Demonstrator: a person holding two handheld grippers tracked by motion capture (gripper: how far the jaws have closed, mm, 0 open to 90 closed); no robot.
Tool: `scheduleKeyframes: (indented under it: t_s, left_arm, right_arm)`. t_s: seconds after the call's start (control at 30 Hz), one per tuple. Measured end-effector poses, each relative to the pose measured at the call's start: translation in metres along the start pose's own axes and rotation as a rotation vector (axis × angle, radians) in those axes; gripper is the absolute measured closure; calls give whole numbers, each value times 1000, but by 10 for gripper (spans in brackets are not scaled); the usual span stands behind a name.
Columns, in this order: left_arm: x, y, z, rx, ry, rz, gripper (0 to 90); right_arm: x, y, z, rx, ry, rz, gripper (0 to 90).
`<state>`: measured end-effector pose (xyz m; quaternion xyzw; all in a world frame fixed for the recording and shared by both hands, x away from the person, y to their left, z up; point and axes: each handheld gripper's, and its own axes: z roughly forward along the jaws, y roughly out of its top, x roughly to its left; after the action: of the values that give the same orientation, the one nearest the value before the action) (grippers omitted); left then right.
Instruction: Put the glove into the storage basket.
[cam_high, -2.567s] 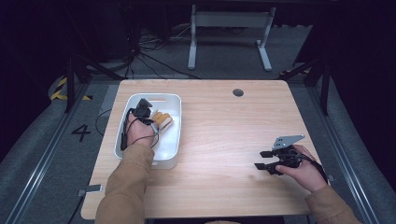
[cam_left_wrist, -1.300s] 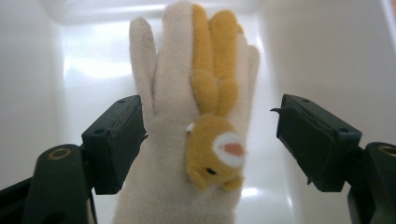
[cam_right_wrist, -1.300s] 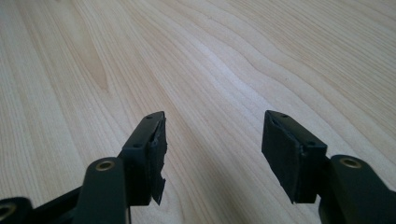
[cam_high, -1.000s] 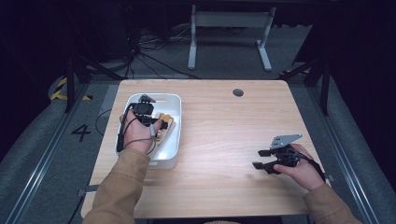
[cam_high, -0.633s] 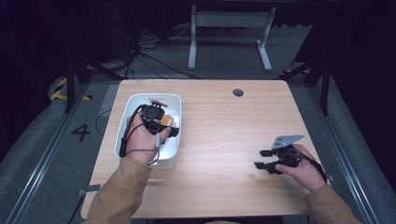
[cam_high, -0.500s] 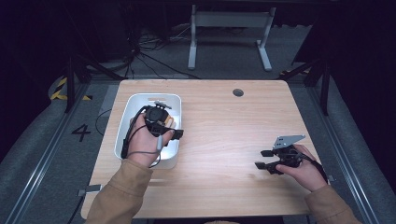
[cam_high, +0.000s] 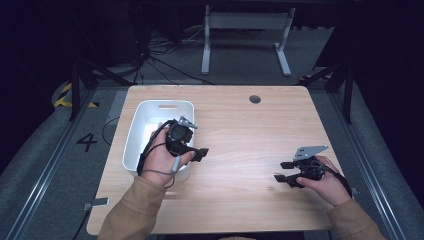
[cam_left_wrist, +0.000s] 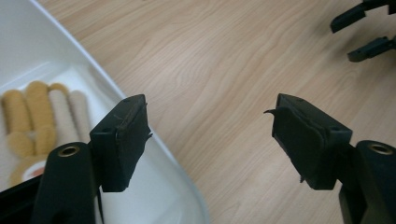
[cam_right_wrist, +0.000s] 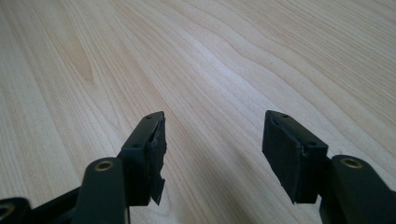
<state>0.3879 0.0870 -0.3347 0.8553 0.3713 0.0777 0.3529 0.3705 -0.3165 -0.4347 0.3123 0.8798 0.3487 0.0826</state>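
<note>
Swung out of white bin toward bench centre: left gripper, jaws spread, empty. Right gripper parked, released. Plush toy left in bin. Risk: trailing cable snagging bin rim.

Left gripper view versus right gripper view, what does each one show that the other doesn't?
The left gripper view adds the white plastic bin, the tan and cream plush toy lying inside it, and the right gripper farther off. The right gripper view adds nothing beyond its own open right gripper over bare wood. Both share the light wooden table and wide-open black jaws holding nothing.
</note>
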Motion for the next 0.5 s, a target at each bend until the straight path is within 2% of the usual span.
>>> scheduleKeyframes:
  t_s: [0.13, 0.23, 0.37, 0.5]
  left_arm:
    - [-10, -3, 4, -17, -36, 39, 283]
    - [-15, -8, 9, -58, -73, 59, 312]
    - [-18, -18, 18, -86, -119, 59, 316]
    - [-23, -26, 26, -106, -143, 67, 312]
  right_arm:
    - [-1, -1, 0, 1, 0, 5, 407]
    - [-2, -2, -1, -4, -1, 6, 405]
    - [-3, -3, -1, -7, -5, 7, 396]
    - [-4, -4, 0, -9, -10, 6, 394]
